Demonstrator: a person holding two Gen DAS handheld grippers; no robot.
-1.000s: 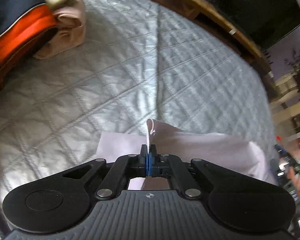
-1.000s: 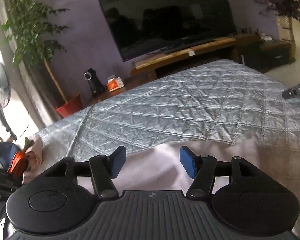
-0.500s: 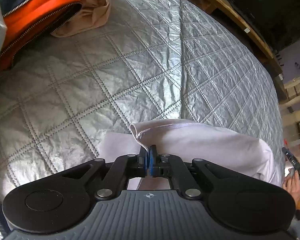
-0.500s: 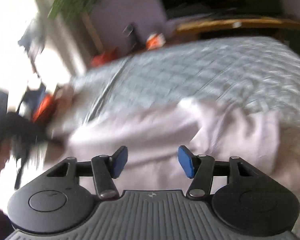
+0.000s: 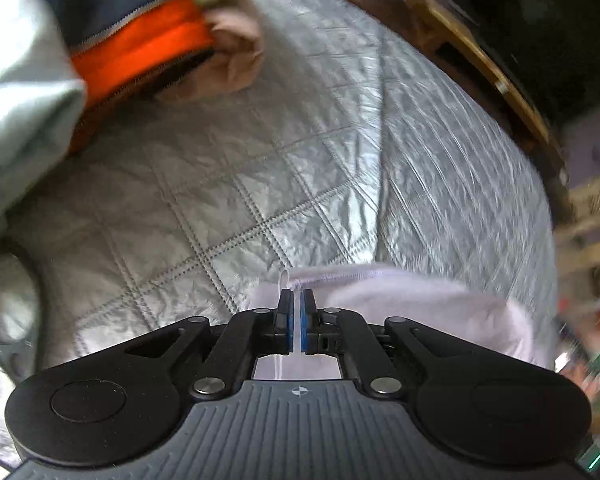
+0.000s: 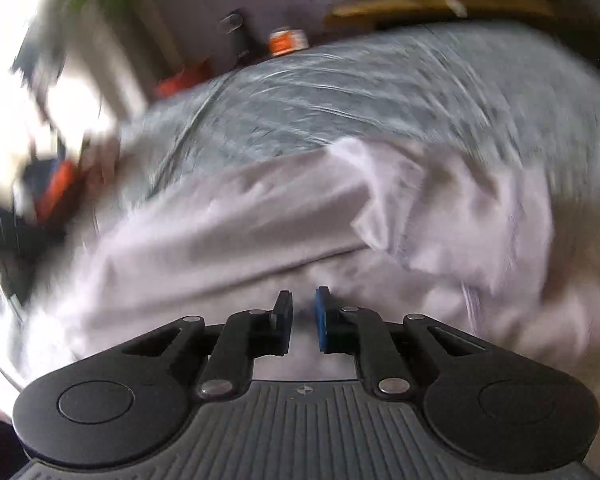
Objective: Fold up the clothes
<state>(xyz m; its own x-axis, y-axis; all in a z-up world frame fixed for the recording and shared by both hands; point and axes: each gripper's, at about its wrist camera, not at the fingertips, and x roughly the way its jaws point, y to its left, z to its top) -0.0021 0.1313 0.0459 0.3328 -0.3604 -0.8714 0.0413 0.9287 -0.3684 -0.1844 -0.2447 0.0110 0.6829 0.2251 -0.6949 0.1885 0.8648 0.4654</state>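
Observation:
A pale lilac garment point(image 5: 404, 304) lies on the grey quilted bed cover point(image 5: 308, 152). My left gripper point(image 5: 297, 308) is shut on a hemmed edge of the garment, with a thin fold between the blue pads. In the blurred right wrist view the same garment point(image 6: 228, 216) spreads wide across the bed, with a folded flap point(image 6: 384, 184) at the right. My right gripper point(image 6: 303, 308) is low over the cloth with its jaws nearly closed, a narrow gap left. I cannot tell if cloth is between them.
A pile of clothes, orange and navy point(image 5: 140, 48) with a pink piece point(image 5: 232, 60), sits at the bed's far left. A wooden TV bench point(image 5: 484, 60) runs beyond the bed. An orange box point(image 6: 288, 40) and a dark device stand by the wall.
My right gripper has swung left and down onto the garment and its jaws have closed from wide open to a narrow gap. My left gripper kept its hold and shifted slightly.

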